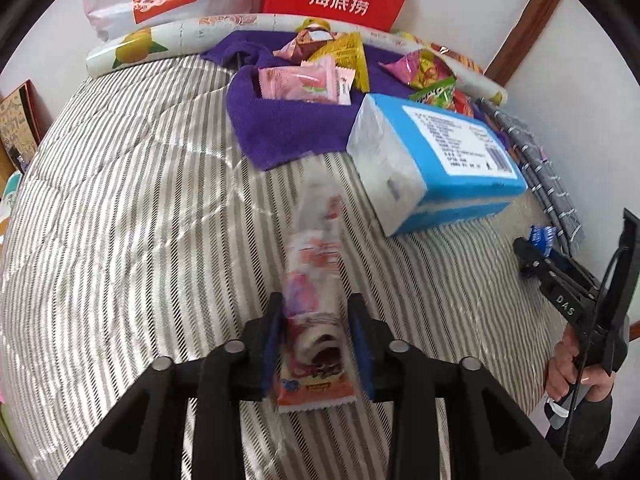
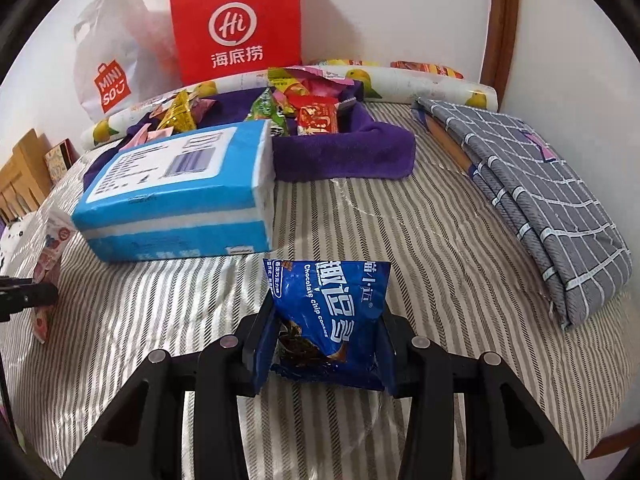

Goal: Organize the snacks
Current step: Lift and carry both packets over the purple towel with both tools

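Two snacks are in grip at once: the left gripper (image 1: 316,344) has its jaws clamped on a long pink-and-white packet (image 1: 316,280), and the right gripper (image 2: 326,344) pinches a blue cookie bag (image 2: 328,316), both just above the striped bed (image 1: 120,200). At twelve o'clock the purple towel (image 2: 360,148) holds the other snacks (image 2: 316,116). The slick, blurred packet could slip, or either load could catch the blue tissue pack (image 2: 180,192) lying between.
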### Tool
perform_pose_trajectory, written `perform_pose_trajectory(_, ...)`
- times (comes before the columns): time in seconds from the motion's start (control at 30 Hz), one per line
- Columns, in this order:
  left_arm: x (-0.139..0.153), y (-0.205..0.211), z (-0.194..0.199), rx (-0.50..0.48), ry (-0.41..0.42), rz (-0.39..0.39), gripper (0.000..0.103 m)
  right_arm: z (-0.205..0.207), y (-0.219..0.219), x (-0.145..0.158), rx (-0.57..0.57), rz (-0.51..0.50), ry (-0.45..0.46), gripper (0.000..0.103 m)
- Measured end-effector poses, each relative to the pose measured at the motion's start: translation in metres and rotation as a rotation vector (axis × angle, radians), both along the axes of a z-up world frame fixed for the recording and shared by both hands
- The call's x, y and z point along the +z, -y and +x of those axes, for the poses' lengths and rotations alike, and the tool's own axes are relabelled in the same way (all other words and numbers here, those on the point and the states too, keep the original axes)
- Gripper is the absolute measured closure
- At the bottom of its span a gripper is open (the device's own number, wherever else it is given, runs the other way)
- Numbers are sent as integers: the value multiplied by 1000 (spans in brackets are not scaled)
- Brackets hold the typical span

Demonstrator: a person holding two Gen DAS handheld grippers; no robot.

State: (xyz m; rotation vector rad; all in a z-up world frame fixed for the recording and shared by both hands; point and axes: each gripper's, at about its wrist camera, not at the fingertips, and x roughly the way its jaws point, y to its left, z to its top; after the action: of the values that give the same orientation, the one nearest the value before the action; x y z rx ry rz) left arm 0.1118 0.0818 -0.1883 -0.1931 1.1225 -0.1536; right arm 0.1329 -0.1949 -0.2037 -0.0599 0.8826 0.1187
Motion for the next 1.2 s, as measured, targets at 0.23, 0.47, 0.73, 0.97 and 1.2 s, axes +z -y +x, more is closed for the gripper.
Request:
perform_pose_trajectory(0.23,-2,10,0,9,90,79,68,8,2,-4,16,25,-17,60)
perform_pose_trajectory(0.47,-2,3,-8,78,115,68,85,10,2,-5,27,22,-23,59)
perform_pose_trajectory(0.73,11,-8,-25,101,120,-18,86,8,5,-5,25,42,-16,60)
perform_pose_trajectory(0.97,39,-2,-32,84,151,-40,86,-6,1,4,71,29,23,61)
perform_pose_trajectory(1.2,74,15,-17,47,191,-49,86,-17,-9,51,87,43,86,61)
